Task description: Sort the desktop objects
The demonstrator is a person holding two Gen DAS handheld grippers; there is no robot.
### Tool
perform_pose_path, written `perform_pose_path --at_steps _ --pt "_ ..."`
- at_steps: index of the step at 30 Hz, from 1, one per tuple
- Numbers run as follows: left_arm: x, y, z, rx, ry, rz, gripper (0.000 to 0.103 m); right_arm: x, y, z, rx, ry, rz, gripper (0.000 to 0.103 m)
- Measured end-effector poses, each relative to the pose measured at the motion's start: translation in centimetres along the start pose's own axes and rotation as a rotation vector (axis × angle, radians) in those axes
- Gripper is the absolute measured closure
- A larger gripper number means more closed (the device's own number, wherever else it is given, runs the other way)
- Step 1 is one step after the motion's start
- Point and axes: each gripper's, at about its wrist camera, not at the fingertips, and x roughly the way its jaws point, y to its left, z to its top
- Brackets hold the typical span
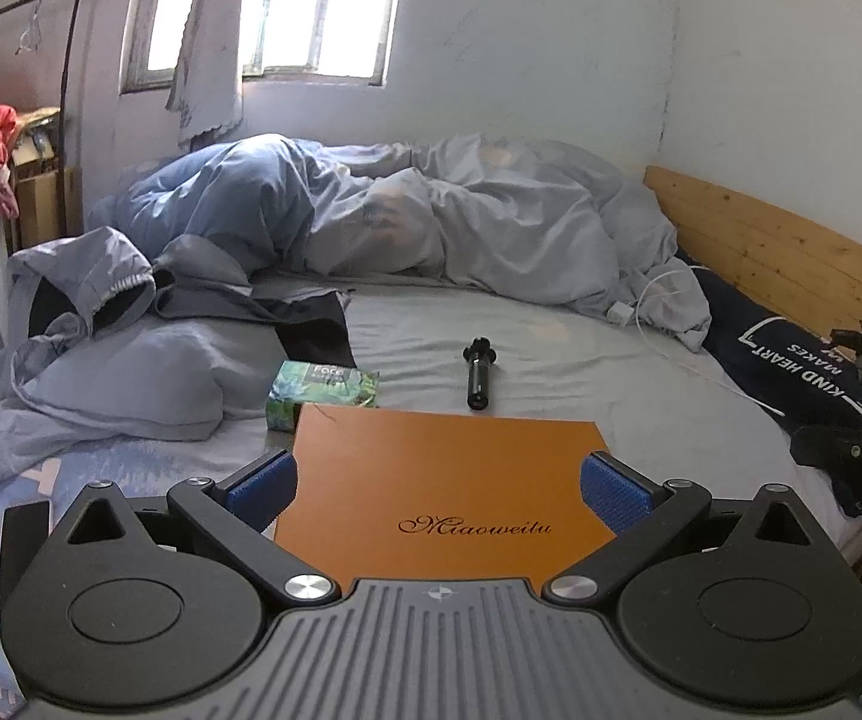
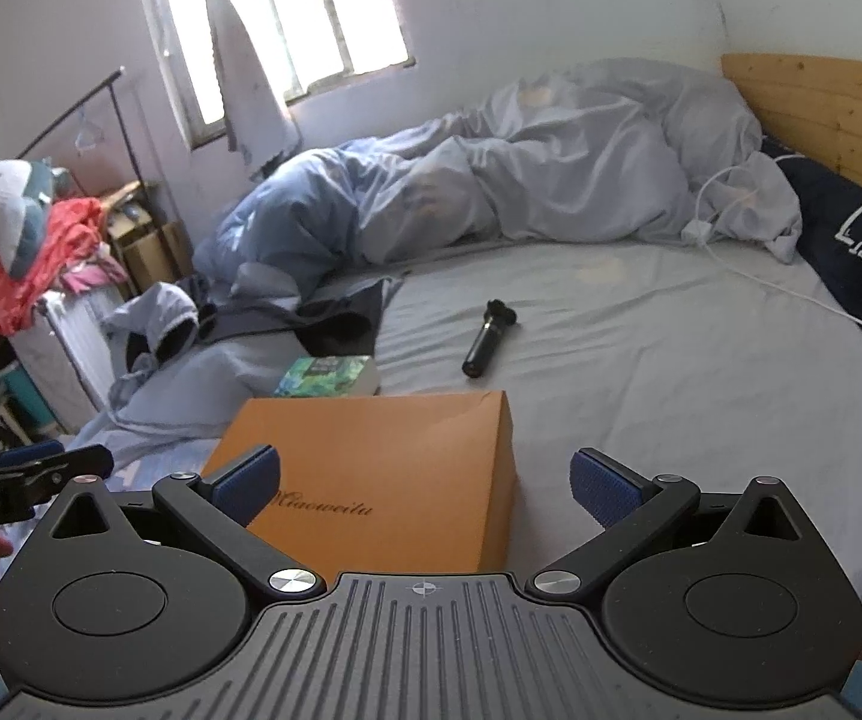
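Observation:
An orange box [image 1: 442, 480] printed "Miaoweilu" sits on the bed near its front edge; it also shows in the right wrist view [image 2: 383, 462]. My left gripper [image 1: 438, 489] is open, its blue pads on either side of the box near its near end. My right gripper [image 2: 425, 489] is open, just before the box's right front corner. Behind the box lie a green printed pack [image 1: 323, 390], also in the right view [image 2: 329, 375], and a black cylindrical tool [image 1: 478, 372], also in the right view [image 2: 486, 339].
A rumpled grey-blue duvet [image 1: 431, 210] and clothes [image 1: 131, 324] cover the back and left of the bed. A dark pillow [image 1: 802, 372] and white cable [image 1: 664, 324] lie by the wooden headboard [image 1: 778, 240]. The grey sheet [image 2: 670, 360] stretches to the right.

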Motion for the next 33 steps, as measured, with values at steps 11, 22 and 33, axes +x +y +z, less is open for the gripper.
perform_pose_path --at_steps 11,22,33 --pt "0.6 -0.3 -0.3 0.002 0.039 0.022 0.000 -0.8 1.6 -0.8 -0.007 0.018 0.007 0.000" --pt "1.4 -1.3 -0.7 0.064 0.103 0.055 0.000 -0.8 1.8 -0.9 -0.005 0.028 0.004 0.000" --pt "1.4 -2.2 -1.0 0.115 0.111 0.029 0.000 -0.5 1.4 -0.8 -0.009 0.035 0.007 0.000"
